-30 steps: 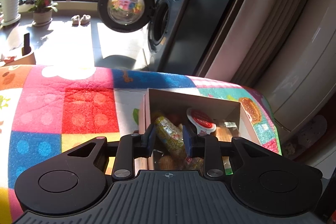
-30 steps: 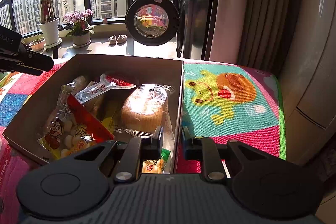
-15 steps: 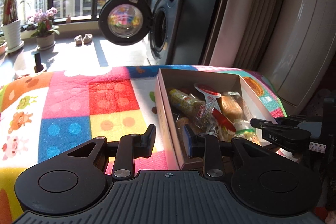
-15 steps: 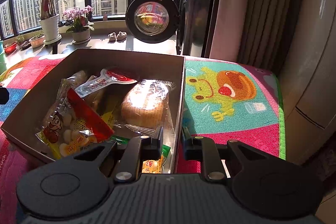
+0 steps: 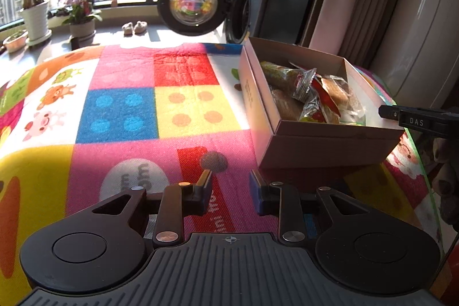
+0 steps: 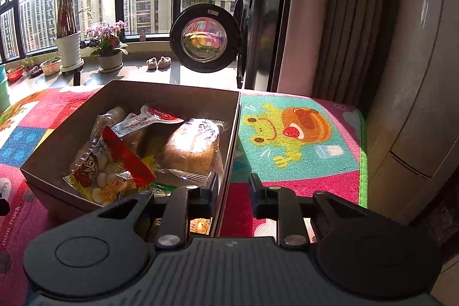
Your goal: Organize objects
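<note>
An open cardboard box (image 5: 315, 148) sits on the right part of a colourful play mat (image 5: 129, 111). It holds several wrapped snacks: a bread roll (image 6: 192, 148), a red and yellow snack bag (image 6: 114, 171), a red-capped sachet (image 6: 152, 116) and a green-wrapped roll (image 5: 284, 73). My left gripper (image 5: 231, 185) is open over bare mat, short of the box's near left corner, with nothing between its fingers. My right gripper (image 6: 233, 189) is open and straddles the right wall of the box (image 6: 172, 96), one finger inside and one outside. A finger of the right gripper (image 5: 416, 121) shows in the left wrist view.
A washing machine with its round door (image 5: 192, 9) swung open stands behind the mat. Potted plants (image 6: 109, 50) and small shoes (image 6: 159, 62) line the sunny window ledge. A curtain (image 6: 330, 19) and a white cabinet close the right side. A hand (image 5: 447, 177) shows at the right.
My left gripper has pulled back and to the left, from above the box to over bare mat. The right gripper has stayed at the box's right wall and risen slightly.
</note>
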A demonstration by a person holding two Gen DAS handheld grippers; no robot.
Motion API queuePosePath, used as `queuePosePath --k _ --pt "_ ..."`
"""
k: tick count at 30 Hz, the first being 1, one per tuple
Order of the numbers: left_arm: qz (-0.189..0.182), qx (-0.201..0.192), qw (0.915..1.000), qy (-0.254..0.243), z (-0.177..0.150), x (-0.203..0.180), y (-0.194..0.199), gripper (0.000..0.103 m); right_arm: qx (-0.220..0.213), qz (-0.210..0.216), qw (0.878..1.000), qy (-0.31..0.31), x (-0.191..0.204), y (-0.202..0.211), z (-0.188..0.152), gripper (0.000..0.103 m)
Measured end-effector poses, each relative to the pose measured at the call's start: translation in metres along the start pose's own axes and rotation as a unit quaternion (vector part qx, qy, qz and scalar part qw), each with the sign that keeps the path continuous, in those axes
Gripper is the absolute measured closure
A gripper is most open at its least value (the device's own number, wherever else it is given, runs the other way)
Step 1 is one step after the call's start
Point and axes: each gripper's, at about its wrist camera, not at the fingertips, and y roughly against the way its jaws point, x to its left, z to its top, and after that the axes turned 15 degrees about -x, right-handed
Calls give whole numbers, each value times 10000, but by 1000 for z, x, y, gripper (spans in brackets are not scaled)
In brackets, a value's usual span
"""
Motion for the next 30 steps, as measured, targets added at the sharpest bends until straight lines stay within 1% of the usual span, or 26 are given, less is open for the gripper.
queuePosePath --k 4,7,8,9,10,12,13,14,15,16,17,18,19,20,22,24,25,26,28,30 --pt "28 -92 9999 98 -12 -1 19 72 -240 -7 9997 61 0 35 -1 74" --pt "54 -222 9995 202 -20 -2 35 72 -326 56 9994 33 1 60 -6 66" --pt "71 -275 9994 217 -23 -3 41 72 -354 87 9993 16 2 68 -9 59" --pt "92 -365 9991 191 -26 -4 49 72 -379 150 9992 -16 5 78 -13 49" --pt "117 -431 9989 138 -29 -6 53 72 -398 237 9989 -38 8 86 -17 43" --pt "239 -539 9982 -93 -37 -11 59 72 -462 414 9981 -10 19 99 -25 19" --pt "305 -555 9978 -206 -41 -13 58 72 -490 463 9977 13 26 103 -30 15" --pt "368 -535 9974 -301 -45 -16 55 72 -496 537 9973 25 34 106 -34 8" --pt "418 -444 9975 -365 -50 -19 51 72 -480 624 9969 21 40 106 -37 5" --pt "371 -270 9982 -381 -56 -21 45 72 -452 705 9965 0 46 104 -41 1" --pt "311 -136 9985 -425 -61 -26 40 66 -409 707 9967 -16 51 100 -44 0" --pt "325 -292 9971 -623 -66 -33 39 64 -338 659 9973 6 56 95 -47 0" --pt "377 -314 9961 -736 -68 -38 37 61 -252 615 9978 36 59 88 -50 0" --pt "475 -427 9950 -774 -72 -44 38 61 -165 593 9981 62 61 82 -52 0" --pt "631 -518 9945 -657 -75 -50 36 60 176 531 9983 166 66 66 -65 0" --pt "656 -526 9948 -573 -73 -51 33 58 485 446 9976 230 67 55 -78 0" --pt "629 -529 9953 -507 -73 -51 32 51 477 471 9977 43 63 55 -80 0" --pt "501 -535 9964 -435 -73 -50 31 38 557 484 9972 -78 59 54 -80 0" --pt "271 -476 9970 -544 -74 -53 29 24 574 537 9966 -243 54 54 -82 0" --pt "285 -468 9961 -690 -76 -57 29 24 555 490 9970 -207 56 56 -83 0"
